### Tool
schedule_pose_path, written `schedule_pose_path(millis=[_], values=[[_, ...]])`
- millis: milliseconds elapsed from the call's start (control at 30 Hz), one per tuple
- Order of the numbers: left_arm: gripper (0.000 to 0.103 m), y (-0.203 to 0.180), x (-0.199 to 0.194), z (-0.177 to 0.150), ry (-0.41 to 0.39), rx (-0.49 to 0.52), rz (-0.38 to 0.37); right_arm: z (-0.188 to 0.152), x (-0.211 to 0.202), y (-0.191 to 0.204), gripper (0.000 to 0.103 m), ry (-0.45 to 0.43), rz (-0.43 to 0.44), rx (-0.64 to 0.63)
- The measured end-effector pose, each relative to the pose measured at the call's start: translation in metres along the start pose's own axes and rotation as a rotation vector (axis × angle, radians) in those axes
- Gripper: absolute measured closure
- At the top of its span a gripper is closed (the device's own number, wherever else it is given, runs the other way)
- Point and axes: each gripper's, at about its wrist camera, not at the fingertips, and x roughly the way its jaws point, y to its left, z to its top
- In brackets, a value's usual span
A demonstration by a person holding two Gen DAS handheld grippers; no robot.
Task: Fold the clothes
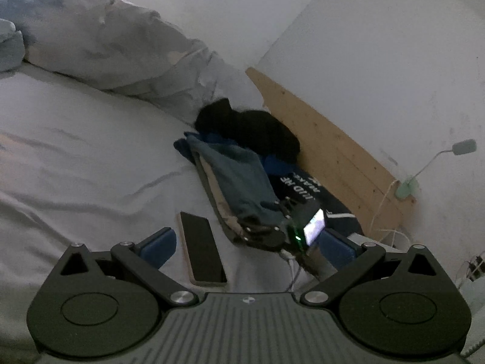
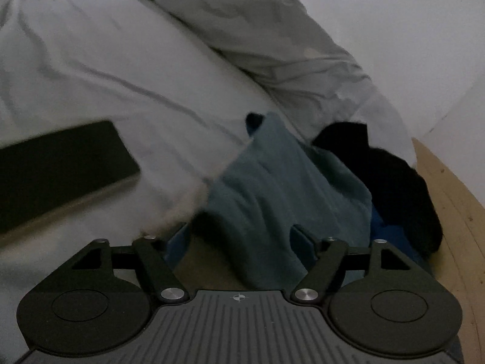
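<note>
Straddling the folded teal garment (image 2: pixel 272 188), the right gripper (image 2: pixel 239 242) gapes, unclamped; its length runs straight ahead. The left gripper (image 1: pixel 245 242) is farther, open, empty.

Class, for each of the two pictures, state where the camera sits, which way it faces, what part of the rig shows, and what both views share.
Left wrist: on the left gripper, jaws open, facing across the white bedsheet toward the wooden headboard; the right gripper shows ahead.
Right wrist: on the right gripper, open, close over the teal folded garment.
Shared: teal garment, black fluffy garment, flat black phone.
</note>
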Motion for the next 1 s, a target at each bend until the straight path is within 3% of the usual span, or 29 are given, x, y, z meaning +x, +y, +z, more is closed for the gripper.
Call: schedule_pose_path(millis=[33, 67, 100, 200, 300, 433, 467, 500, 667, 700, 733, 800, 967, 1000], values=[[0.0, 0.0, 0.003, -0.001, 0.009, -0.005, 0.0, 0.001, 0.005, 0.0, 0.043, 0.011, 0.02, 0.012], [0.0, 0.001, 0.006, -0.001, 0.017, -0.009, -0.001, 0.001, 0.008, -0.008, 0.082, 0.02, 0.042, 0.049], [0.0, 0.0, 0.007, -0.001, 0.025, -0.01, -0.002, 0.001, 0.01, -0.016, 0.09, 0.028, 0.064, 0.089], [0.0, 0.0, 0.01, -0.001, 0.041, -0.004, -0.013, 0.009, -0.005, -0.047, 0.093, 0.024, 0.094, 0.163], [0.0, 0.002, 0.013, -0.003, 0.051, 0.0, -0.025, 0.024, -0.035, -0.07, 0.094, -0.041, 0.076, 0.145], [0.0, 0.008, 0.027, -0.01, 0.112, -0.051, -0.034, 0.02, -0.021, -0.04, 0.094, 0.034, 0.154, -0.007], [0.0, 0.007, 0.029, -0.012, 0.127, -0.048, -0.039, 0.018, -0.018, -0.034, 0.094, 0.041, 0.21, -0.007], [0.0, 0.005, 0.031, -0.014, 0.134, -0.043, -0.039, 0.016, -0.016, -0.028, 0.093, 0.047, 0.272, 0.0], [0.0, 0.002, 0.035, -0.018, 0.158, -0.034, -0.041, -0.003, -0.019, -0.038, 0.088, 0.021, 0.294, 0.133], [0.0, 0.002, 0.035, -0.018, 0.162, -0.032, -0.041, -0.009, -0.024, -0.041, 0.08, 0.015, 0.3, 0.153], [0.0, 0.001, 0.036, -0.019, 0.164, -0.029, -0.038, -0.016, -0.027, -0.043, 0.072, 0.017, 0.292, 0.162], [0.0, -0.001, 0.037, -0.019, 0.164, -0.021, -0.033, -0.035, -0.033, -0.051, 0.042, 0.036, 0.23, 0.201], [0.0, -0.007, 0.041, -0.024, 0.166, -0.02, -0.018, -0.093, -0.04, -0.094, 0.037, 0.084, -0.018, 0.444], [0.0, -0.009, 0.041, -0.025, 0.163, -0.019, -0.011, -0.103, -0.037, -0.1, 0.038, 0.106, -0.03, 0.485]])
